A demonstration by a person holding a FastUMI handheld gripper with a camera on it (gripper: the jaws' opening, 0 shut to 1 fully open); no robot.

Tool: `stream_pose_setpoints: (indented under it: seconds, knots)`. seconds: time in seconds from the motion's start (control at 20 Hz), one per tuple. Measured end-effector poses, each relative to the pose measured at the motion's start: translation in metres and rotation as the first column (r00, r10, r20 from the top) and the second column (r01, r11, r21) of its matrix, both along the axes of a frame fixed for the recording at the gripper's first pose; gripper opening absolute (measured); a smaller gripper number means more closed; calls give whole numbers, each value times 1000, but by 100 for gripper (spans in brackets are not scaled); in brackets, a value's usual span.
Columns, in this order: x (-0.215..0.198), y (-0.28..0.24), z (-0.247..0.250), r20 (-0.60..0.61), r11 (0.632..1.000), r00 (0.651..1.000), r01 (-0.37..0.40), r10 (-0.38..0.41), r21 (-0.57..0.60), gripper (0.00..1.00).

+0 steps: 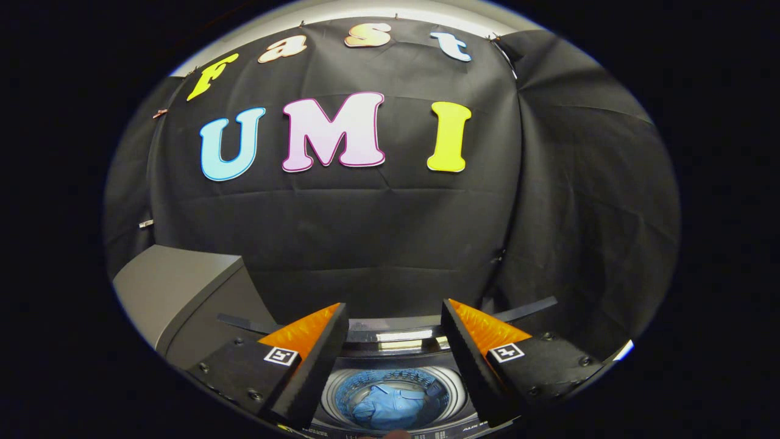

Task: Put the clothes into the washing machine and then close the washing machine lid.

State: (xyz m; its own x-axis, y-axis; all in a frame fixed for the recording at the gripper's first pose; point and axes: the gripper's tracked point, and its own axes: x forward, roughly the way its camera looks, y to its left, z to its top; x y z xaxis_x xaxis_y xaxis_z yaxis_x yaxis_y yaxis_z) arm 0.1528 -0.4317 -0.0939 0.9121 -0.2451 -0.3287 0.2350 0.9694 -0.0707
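The gripper (395, 353) hangs with its fingers spread wide, nothing between them. Each finger carries a square black-and-white marker tag. Seen through the gap, toward six o'clock, the blue garment (390, 403) lies inside the washing machine's drum (332, 390). The raised grey lid (177, 292) stands at nine o'clock. Panel print is too small to read.

There is one washing machine (390, 353), and it has one round drum (395, 395) that is open at the top. Inside the drum lies one blue piece of clothing (390, 405); if more pieces are under it, I cannot tell. There is one raised lid (183, 292), grey, standing beside the drum. One tool (395, 332) is above the machine, with two fingers (317, 360) that stand apart and hold nothing.
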Motion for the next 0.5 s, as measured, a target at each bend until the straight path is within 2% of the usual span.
stream_pose_setpoints:
  seconds: [0.1, 0.15, 0.2, 0.25, 0.3, 0.4, 0.5]
  knots:
    - [-19, 3, -24, -12, 1000, 1000, 12, -12, 10, 97]
    - [-33, 8, -51, -77, 999, 997, 15, -13, 31, 95]
    - [-51, 17, -62, -82, 1000, 997, -1, 1, 8, 95]
    - [-63, 19, -70, -50, 1000, 999, 2, -3, -6, 96]
    - [-68, 23, -62, 31, 1000, 1000, 2, -2, 12, 97]
    - [-63, 23, -24, 168, 994, 984, 47, -63, 94, 96]
    - [-67, 21, -9, 203, 990, 973, 85, -106, 108, 94]
